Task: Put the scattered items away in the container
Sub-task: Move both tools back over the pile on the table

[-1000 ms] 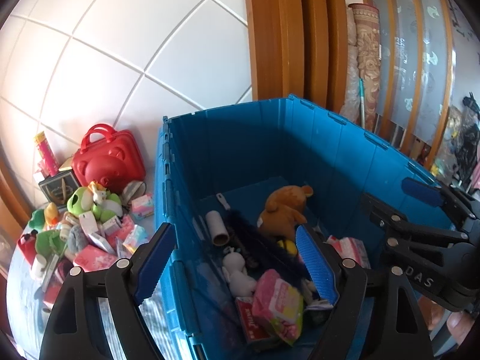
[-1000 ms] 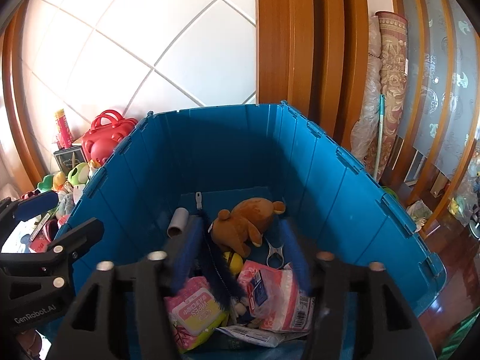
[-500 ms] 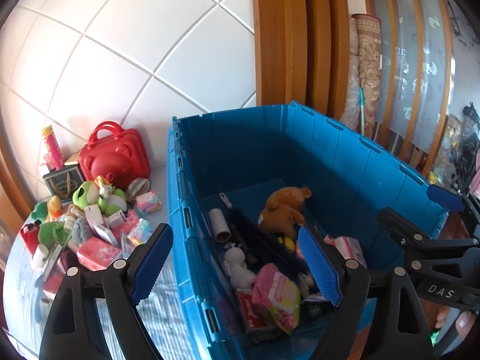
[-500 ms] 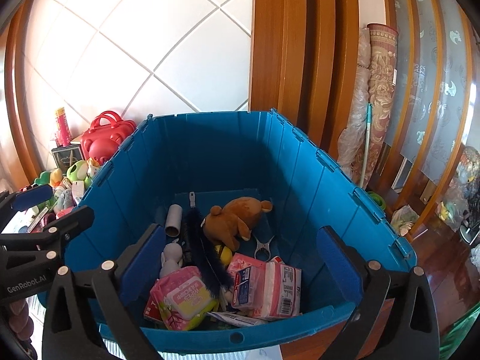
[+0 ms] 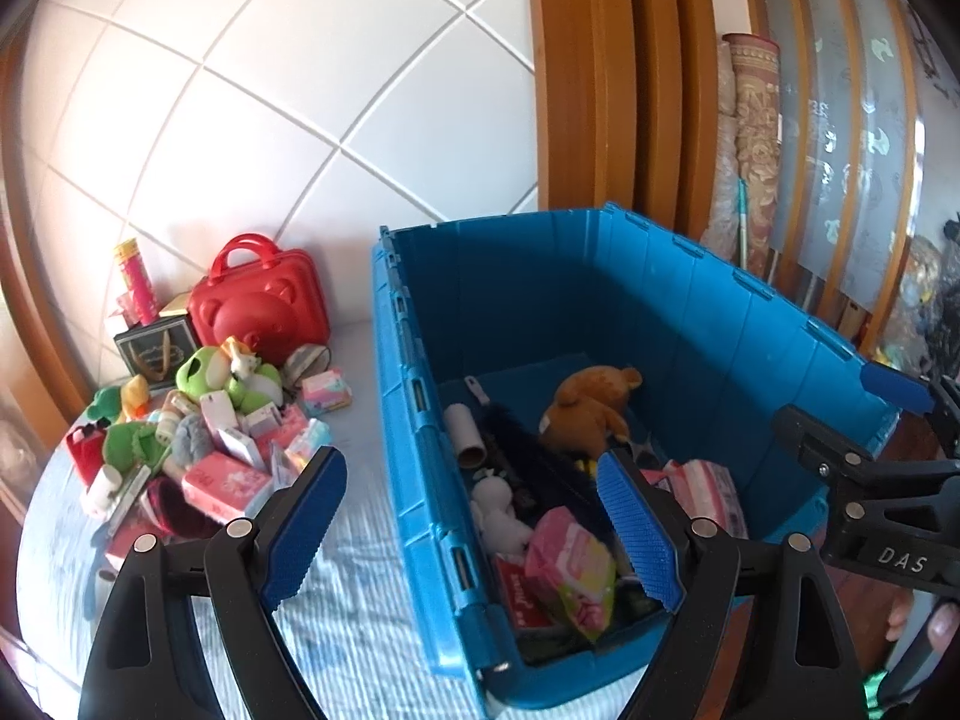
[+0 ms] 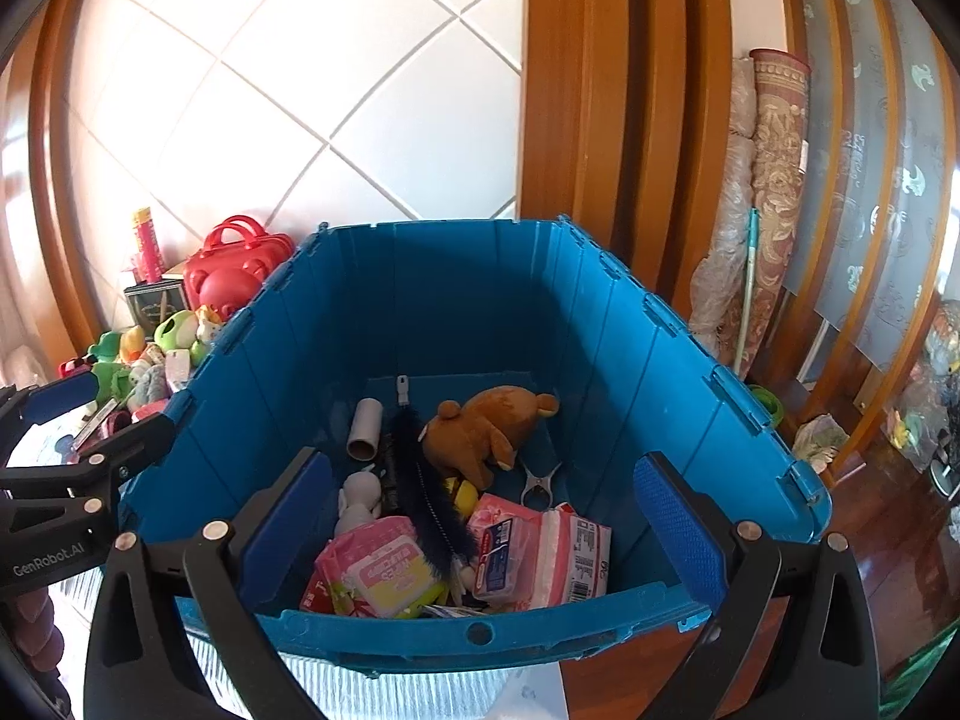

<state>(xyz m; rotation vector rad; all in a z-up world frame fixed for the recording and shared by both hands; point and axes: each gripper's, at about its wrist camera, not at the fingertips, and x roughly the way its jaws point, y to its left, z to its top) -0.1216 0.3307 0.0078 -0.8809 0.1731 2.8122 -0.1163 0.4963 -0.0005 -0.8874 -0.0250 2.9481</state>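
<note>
A big blue crate (image 5: 708, 312) (image 6: 630, 348) stands on the table. Inside lie a brown plush bear (image 6: 486, 429) (image 5: 591, 414), a cardboard tube (image 6: 366, 429), a black feather duster (image 6: 429, 492), a white figure (image 6: 360, 501) and pink tissue packs (image 6: 540, 552). A pile of scattered toys and packs (image 5: 204, 426) lies left of the crate. My left gripper (image 5: 474, 525) is open and empty, above the crate's left wall. My right gripper (image 6: 483, 531) is open and empty, above the crate's near end.
A red bear-shaped case (image 5: 258, 306) and a pink tube (image 5: 135, 282) stand at the back of the pile against the tiled wall. Wooden frames (image 6: 600, 120) and a rolled rug (image 6: 774, 192) rise behind the crate. The striped tablecloth (image 5: 348, 630) lies in front.
Both grippers have pulled back and up from the crate. The right gripper's jaws opened wide. The left gripper shifted left, so more of the toy pile shows.
</note>
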